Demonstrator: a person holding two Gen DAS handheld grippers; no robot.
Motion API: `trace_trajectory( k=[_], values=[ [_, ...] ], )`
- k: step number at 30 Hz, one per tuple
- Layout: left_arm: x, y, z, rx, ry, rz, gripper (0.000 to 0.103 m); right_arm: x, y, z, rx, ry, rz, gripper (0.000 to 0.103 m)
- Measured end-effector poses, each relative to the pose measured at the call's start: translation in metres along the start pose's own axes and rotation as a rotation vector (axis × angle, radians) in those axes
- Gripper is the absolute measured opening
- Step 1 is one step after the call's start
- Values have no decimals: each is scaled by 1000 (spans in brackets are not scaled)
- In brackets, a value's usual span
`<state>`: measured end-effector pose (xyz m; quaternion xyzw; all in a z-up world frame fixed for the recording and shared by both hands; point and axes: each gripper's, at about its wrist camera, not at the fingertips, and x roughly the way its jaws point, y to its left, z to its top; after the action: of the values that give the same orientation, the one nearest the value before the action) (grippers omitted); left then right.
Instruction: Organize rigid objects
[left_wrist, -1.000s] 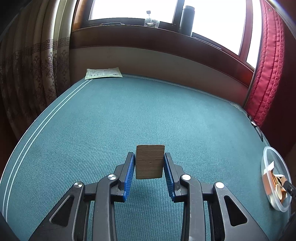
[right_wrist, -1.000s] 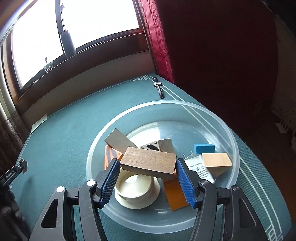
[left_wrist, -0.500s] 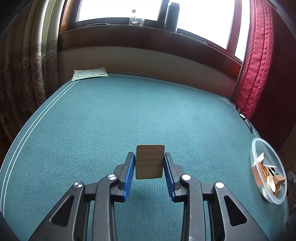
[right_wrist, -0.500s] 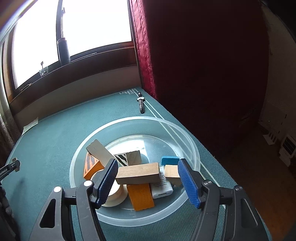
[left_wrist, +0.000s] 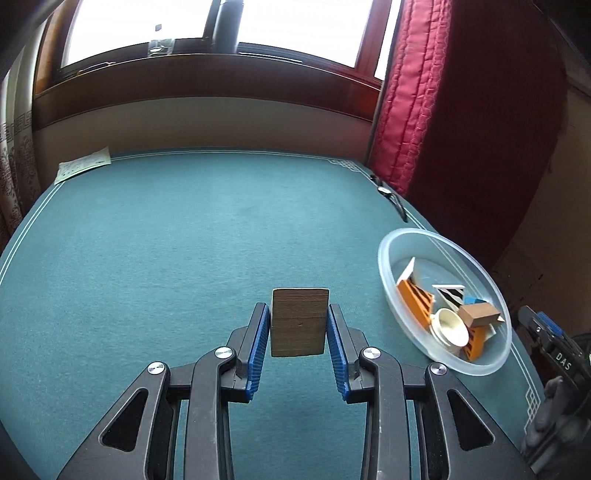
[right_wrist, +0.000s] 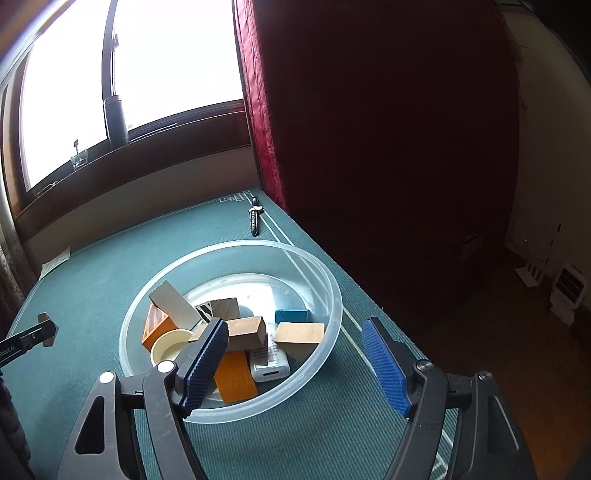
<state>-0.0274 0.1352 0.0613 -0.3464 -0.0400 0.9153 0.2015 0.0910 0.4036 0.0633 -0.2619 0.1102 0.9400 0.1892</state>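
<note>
My left gripper (left_wrist: 298, 325) is shut on a dark wooden block (left_wrist: 299, 321) and holds it above the green table. A clear plastic bowl (left_wrist: 413, 332) sits to its right; in the right wrist view the bowl (right_wrist: 317, 266) holds several wooden and coloured blocks, a cream ring (right_wrist: 168, 349) and a white box. A brown wooden block (right_wrist: 245, 332) lies on top of the pile. My right gripper (right_wrist: 295, 341) is open and empty, raised over the bowl's near right edge. The left gripper (right_wrist: 40, 330) shows at the far left there.
A wristwatch (right_wrist: 255, 218) lies near the table's far right corner by the red curtain (left_wrist: 402, 110). A paper sheet (left_wrist: 83, 168) lies at the far left. The table's right edge (right_wrist: 369, 291) drops to a dark floor. A bottle (right_wrist: 115, 118) stands on the windowsill.
My right gripper opened and let the brown wooden block drop into the bowl, then rose and pulled back. My left gripper, still holding its dark block, swung right toward the bowl.
</note>
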Motion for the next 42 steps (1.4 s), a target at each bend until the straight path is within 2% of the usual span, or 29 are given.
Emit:
trace_trajectory(
  k=[4, 12, 21, 31, 33, 35, 36, 37, 39, 42],
  values=[
    [6, -35, 4, 53, 18, -61, 32, 1, -11, -3, 23, 1, 3, 78],
    [24, -88, 13, 129, 46, -126, 32, 5, -25, -2, 53, 3, 13, 78],
    [53, -123, 23, 185, 79, -167, 32, 9, -33, -1, 81, 19, 25, 79],
    [73, -141, 29, 216, 92, -182, 33, 10, -33, 0, 87, 22, 24, 79],
    [76, -143, 30, 214, 94, -178, 37, 11, -32, -1, 85, 25, 25, 79],
    [75, -141, 30, 210, 86, -175, 61, 10, -32, -2, 86, 27, 26, 79],
    [73, -140, 29, 208, 71, -164, 66, 10, -32, -2, 86, 27, 26, 79],
    [69, -138, 28, 209, 57, -154, 68, 9, -32, -2, 86, 26, 27, 79],
    [66, -136, 27, 217, 50, -143, 69, 8, -33, -2, 91, 25, 30, 90],
    [59, -130, 26, 205, 45, -126, 71, 7, -34, -2, 100, 26, 32, 93]
  ],
)
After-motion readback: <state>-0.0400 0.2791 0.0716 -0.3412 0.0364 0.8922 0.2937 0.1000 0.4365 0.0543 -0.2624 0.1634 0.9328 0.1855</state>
